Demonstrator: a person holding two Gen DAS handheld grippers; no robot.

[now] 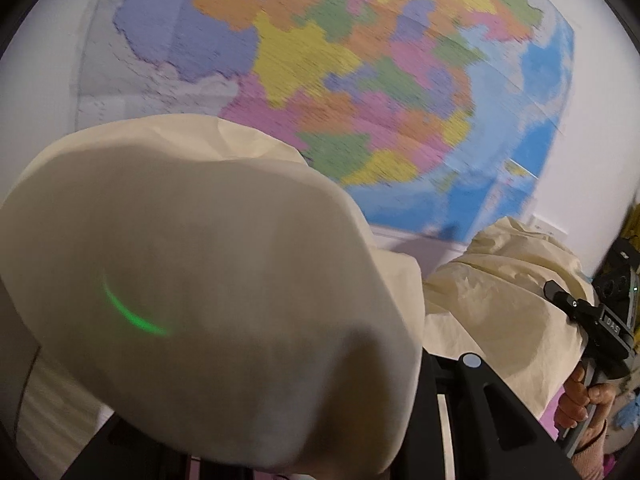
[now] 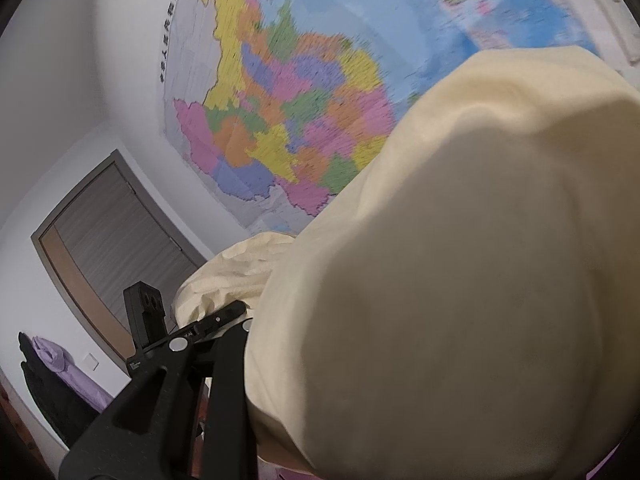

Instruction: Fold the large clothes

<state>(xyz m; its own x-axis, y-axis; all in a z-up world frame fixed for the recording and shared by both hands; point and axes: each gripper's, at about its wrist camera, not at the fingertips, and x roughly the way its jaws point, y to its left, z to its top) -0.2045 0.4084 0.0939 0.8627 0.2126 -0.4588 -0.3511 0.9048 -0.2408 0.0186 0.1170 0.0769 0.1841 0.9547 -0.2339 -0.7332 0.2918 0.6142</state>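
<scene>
A large cream garment [image 1: 208,280] is lifted in the air and drapes over my left gripper, hiding its fingertips; only the black base of one finger [image 1: 484,404] shows. The same garment [image 2: 460,280] covers my right gripper's tips in the right wrist view. Seen from the left wrist, the right gripper [image 1: 554,292] is at the far right, shut on a bunched fold of the cloth [image 1: 500,280], and a hand [image 1: 580,396] holds its handle. From the right wrist, the left gripper [image 2: 234,312] is at lower left, shut on another bunch of the cloth [image 2: 232,276].
A large coloured wall map [image 1: 360,80] fills the white wall ahead. In the right wrist view, a grey door [image 2: 116,240] stands at the left. Purple cloth [image 2: 60,360] and a dark item lie at the lower left.
</scene>
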